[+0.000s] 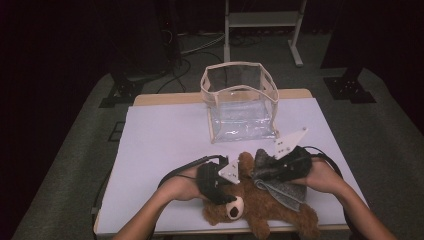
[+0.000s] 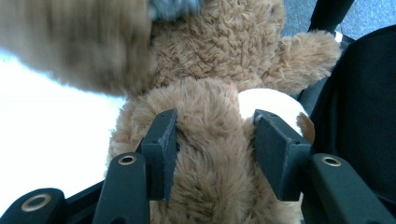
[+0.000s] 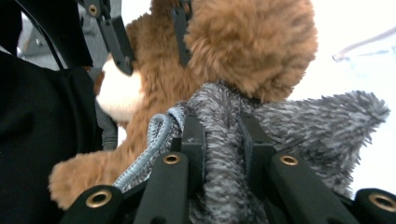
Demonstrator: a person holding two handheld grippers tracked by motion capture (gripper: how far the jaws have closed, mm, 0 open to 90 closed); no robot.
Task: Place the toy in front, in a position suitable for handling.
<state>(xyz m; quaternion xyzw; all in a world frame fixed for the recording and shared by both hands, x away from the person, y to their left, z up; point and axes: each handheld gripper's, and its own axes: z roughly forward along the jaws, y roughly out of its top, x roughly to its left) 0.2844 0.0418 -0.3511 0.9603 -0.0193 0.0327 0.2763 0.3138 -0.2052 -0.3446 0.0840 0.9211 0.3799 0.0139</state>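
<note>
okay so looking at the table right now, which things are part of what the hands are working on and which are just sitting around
In the job:
- teddy bear, gripped by the left tongs
- grey fuzzy cloth, pinched in the right tongs

Just lying about:
- clear bag, standing open farther back on the table
- metal stand on the floor behind

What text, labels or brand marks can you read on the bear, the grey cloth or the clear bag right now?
None readable.
Teddy bear: no tag or lettering showing.
Grey fuzzy cloth: a loop cord, no printed label.
Clear bag: plain plastic with beige trim, no print visible.
</note>
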